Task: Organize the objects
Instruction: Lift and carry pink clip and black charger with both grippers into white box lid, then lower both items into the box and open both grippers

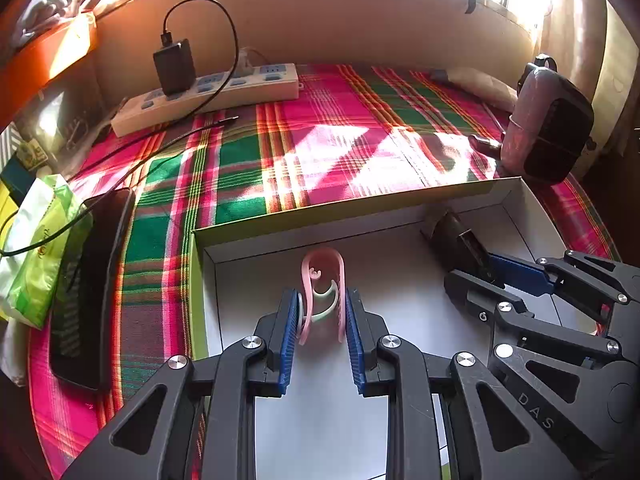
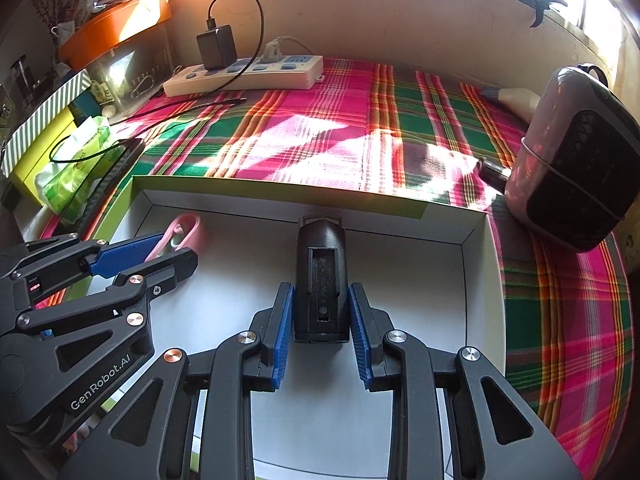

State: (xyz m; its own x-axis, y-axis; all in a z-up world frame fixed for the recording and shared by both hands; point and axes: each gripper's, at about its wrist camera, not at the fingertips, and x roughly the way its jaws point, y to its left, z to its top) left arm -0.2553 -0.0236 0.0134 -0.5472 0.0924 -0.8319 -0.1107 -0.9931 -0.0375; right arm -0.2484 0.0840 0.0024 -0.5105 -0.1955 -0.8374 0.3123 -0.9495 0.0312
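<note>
A shallow white box point(image 1: 400, 216) with green outer walls lies on the plaid cloth; it also shows in the right wrist view point(image 2: 280, 200). My left gripper point(image 1: 322, 300) is shut on a pink hair clip point(image 1: 324, 268), holding it over the box's left part. My right gripper point(image 2: 322, 296) is shut on a dark cylindrical object point(image 2: 320, 264), held over the box's right part. Each gripper shows in the other's view: the right gripper point(image 1: 476, 272) with the dark object point(image 1: 452, 236), and the left gripper point(image 2: 176, 248) with the clip point(image 2: 186, 228).
A white power strip point(image 1: 208, 96) with a black charger point(image 1: 174, 66) and cables lies at the back. A black phone point(image 1: 92, 280) and a green tissue pack point(image 1: 44, 240) lie at the left. A pink-and-black device point(image 1: 548, 128) stands at the right. An orange box point(image 2: 116, 28) sits far left.
</note>
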